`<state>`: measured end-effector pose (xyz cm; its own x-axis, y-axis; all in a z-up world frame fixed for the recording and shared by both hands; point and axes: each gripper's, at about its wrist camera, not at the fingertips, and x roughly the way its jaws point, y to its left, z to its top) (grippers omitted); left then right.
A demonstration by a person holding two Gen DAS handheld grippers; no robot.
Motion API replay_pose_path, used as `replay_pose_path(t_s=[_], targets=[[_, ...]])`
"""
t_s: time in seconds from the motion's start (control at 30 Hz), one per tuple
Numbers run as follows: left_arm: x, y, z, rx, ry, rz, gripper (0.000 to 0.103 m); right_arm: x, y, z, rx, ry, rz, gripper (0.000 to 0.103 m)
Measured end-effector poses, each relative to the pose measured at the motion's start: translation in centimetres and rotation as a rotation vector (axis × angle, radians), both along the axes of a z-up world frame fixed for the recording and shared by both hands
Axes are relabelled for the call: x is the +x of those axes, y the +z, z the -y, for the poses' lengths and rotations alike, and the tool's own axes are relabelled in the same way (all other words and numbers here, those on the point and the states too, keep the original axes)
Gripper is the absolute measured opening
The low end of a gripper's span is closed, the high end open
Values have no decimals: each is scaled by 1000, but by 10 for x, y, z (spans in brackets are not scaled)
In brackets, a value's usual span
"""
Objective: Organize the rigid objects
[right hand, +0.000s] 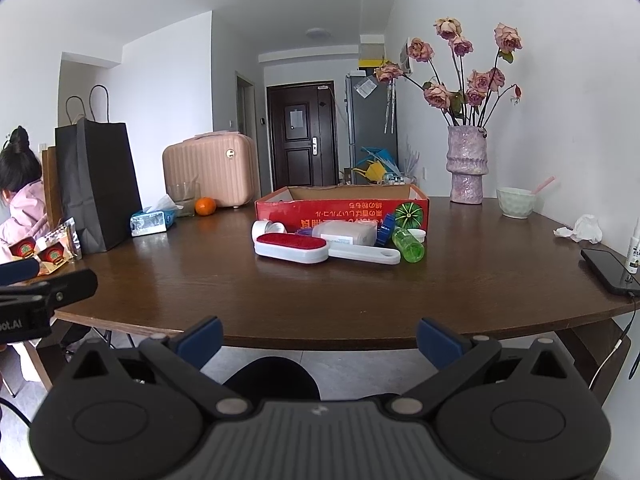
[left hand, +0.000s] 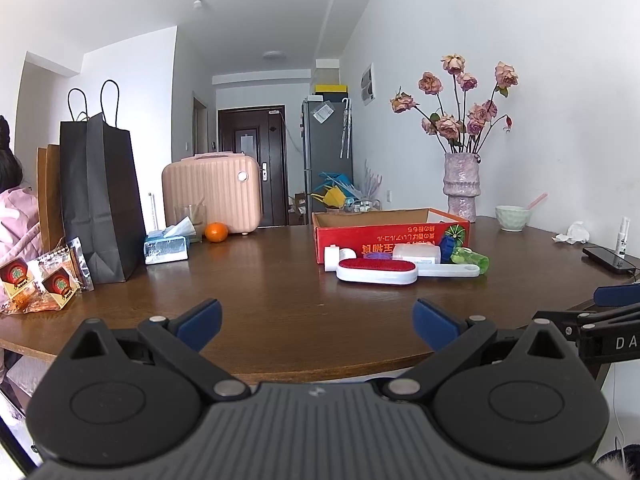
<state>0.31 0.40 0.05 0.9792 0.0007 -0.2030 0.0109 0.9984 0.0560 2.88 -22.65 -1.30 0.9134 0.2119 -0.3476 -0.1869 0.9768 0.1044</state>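
Observation:
A red cardboard box (left hand: 424, 234) (right hand: 320, 209) stands open on the brown table (left hand: 260, 296) (right hand: 320, 280). In front of it lie a white lint brush with a red pad (left hand: 376, 271) (right hand: 291, 247), a white long-handled tool (left hand: 450, 270) (right hand: 366, 255), a green bottle (left hand: 472, 258) (right hand: 408, 245), a white rectangular case (left hand: 416, 254) (right hand: 346, 234), a small white container (left hand: 332, 258) (right hand: 264, 227) and a blue piece (right hand: 386, 229). My left gripper (left hand: 318, 322) is open and empty above the near table edge. My right gripper (right hand: 320, 342) is open and empty, short of the table edge.
A black paper bag (left hand: 100, 200) (right hand: 96, 184), snack packets (left hand: 44, 280), tissue pack (left hand: 166, 246), orange (left hand: 216, 232), glass and pink suitcase (left hand: 212, 192) stand left. A vase of roses (left hand: 462, 184) (right hand: 467, 164), bowl (right hand: 516, 202), crumpled tissue, phone (right hand: 608, 270) and spray bottle are right.

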Motion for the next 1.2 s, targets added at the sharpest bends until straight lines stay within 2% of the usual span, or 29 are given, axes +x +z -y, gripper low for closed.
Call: replay_pose_path(t_s=[0.17,0.4,0.57,0.7,0.83,0.97,1.13,1.17,1.2], targets=[[-2,3,-1,1,7,13,103,-2,4,-2,-3,6,25,103],[1,1,-1,0,5,-2,103,2,1,-1,0,10,11,103],[18,1,7,59,1,18,103,15,4,2,-26,-24,56,103],[43,3,11,32,-30,-7,103,34,6,10,-1,-34,48,103],[88,1,18,28,-58,-63,103,62,3,27,74,-28,29,103],[148,-5,20,58,-99,-175,103,104,-4,40,70,8,23,103],[225,-9,5,1,-138,-313,103,170,-9,52,92,9,-193,103],[240,-9,3,-10,-133,-331,103,182,-10,55,112,0,-215,101],[258,-8,1,-23,-134,-345,102,192,-11,58,135,-3,-222,94]])
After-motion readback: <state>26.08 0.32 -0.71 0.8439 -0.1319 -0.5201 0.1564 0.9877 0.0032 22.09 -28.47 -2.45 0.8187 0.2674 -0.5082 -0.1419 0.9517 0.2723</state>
